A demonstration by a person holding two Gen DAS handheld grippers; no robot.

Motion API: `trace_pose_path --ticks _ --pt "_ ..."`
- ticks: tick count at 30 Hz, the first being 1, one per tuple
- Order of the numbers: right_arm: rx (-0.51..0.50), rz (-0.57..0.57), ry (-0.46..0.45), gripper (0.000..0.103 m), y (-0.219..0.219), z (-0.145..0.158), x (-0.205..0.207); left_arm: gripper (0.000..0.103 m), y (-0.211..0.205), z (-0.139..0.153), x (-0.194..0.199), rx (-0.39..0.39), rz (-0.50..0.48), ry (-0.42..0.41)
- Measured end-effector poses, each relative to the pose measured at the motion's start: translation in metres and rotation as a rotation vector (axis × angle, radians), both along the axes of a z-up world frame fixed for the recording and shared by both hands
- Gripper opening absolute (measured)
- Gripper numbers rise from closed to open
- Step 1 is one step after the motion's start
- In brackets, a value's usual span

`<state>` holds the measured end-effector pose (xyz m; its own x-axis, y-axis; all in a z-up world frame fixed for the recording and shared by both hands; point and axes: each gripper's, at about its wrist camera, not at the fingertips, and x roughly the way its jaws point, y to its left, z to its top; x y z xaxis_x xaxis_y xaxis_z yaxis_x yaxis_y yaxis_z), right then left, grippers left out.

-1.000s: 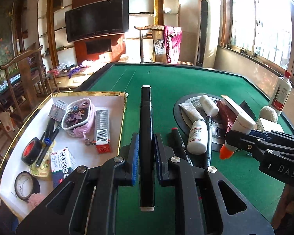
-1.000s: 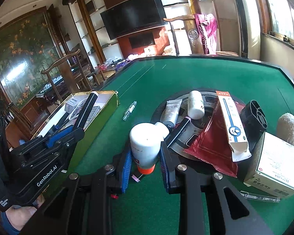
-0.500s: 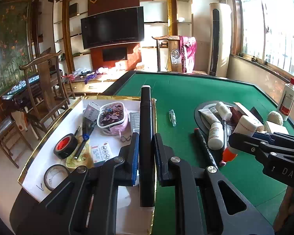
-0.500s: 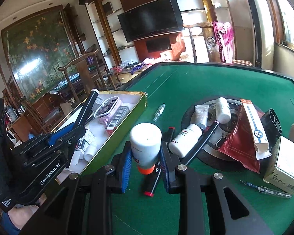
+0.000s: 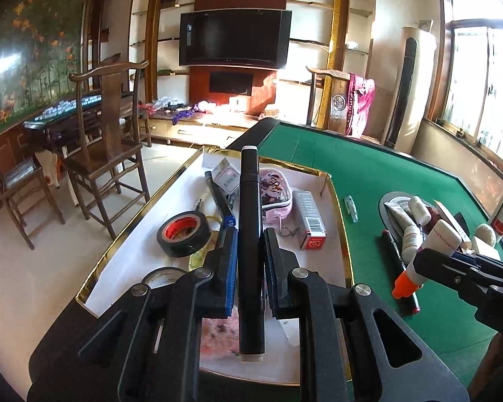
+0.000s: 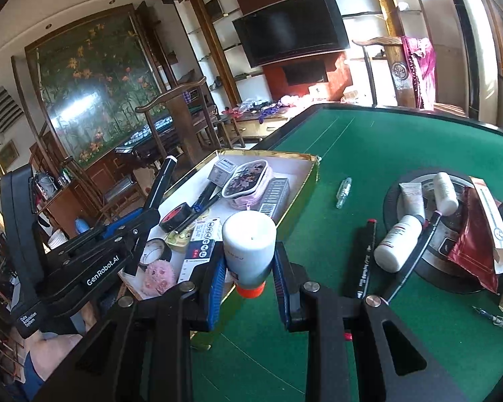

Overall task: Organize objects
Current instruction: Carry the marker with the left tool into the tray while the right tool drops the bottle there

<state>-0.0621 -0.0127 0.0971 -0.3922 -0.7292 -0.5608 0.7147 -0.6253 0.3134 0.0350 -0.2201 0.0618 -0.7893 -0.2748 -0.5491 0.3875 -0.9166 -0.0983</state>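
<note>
Two grippers show in the left wrist view; the left gripper (image 5: 250, 254) pinches a long black marker (image 5: 250, 234) with pale end caps, lengthwise between its blue ribbed pads, above a gold-rimmed white tray (image 5: 347, 254) at the edge of the green felt counter (image 5: 379, 174); beneath it in the tray lie a black tape roll (image 5: 183, 233) with a red core, a pink patterned pouch (image 5: 275, 194), a barcoded red and grey box (image 5: 309, 220) and a paler tape ring (image 5: 164, 276), all crowded close together; at right the right gripper (image 5: 429, 261) clamps a white bottle (image 5: 434, 248) with an orange cap pointing down, over a black pen (image 5: 394, 251) lying on the felt.

From the right wrist view, the right gripper (image 6: 249, 268) squeezes that white bottle (image 6: 249, 241) base-forward, just beside the tray's (image 6: 310, 174) near gold wall; the left gripper (image 6: 141, 217), marked "GenRobot.AI" and "Data Acquisition System", hangs over the tray's left side with the marker (image 6: 160, 181) angled up; right of the bottle lie the black pen (image 6: 365, 254), a white pill bottle (image 6: 399, 243), a grey tube (image 6: 412, 197) and a shiny red pouch (image 6: 472, 241) on a round black disc (image 6: 392, 194); a small clear vial (image 6: 343, 191) lies alone on the felt.
</note>
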Motion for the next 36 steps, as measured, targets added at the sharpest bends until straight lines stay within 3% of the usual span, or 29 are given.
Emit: trace_pose_path --ticks 14,23,26,31,36 --pt "0.099 0.074 -0.045 0.026 -0.08 -0.015 -0.015 0.014 -0.038 -0.018 -0.004 0.078 0.014 -0.046" --pt "0.185 0.069 -0.066 0.026 -0.113 -0.025 -0.045 0.014 -0.057 -0.014 -0.042 0.142 -0.105 -0.156" --pt "0.206 0.06 -0.097 0.026 -0.12 -0.033 -0.056 0.014 -0.062 -0.016 -0.056 0.126 -0.112 -0.202" --pt "0.226 0.053 -0.133 0.026 -0.129 -0.04 -0.07 0.014 -0.071 -0.029 -0.074 0.203 -0.142 -0.255" --pt "0.248 0.053 -0.16 0.026 -0.138 -0.046 -0.077 0.014 -0.072 -0.037 -0.082 0.214 -0.137 -0.282"
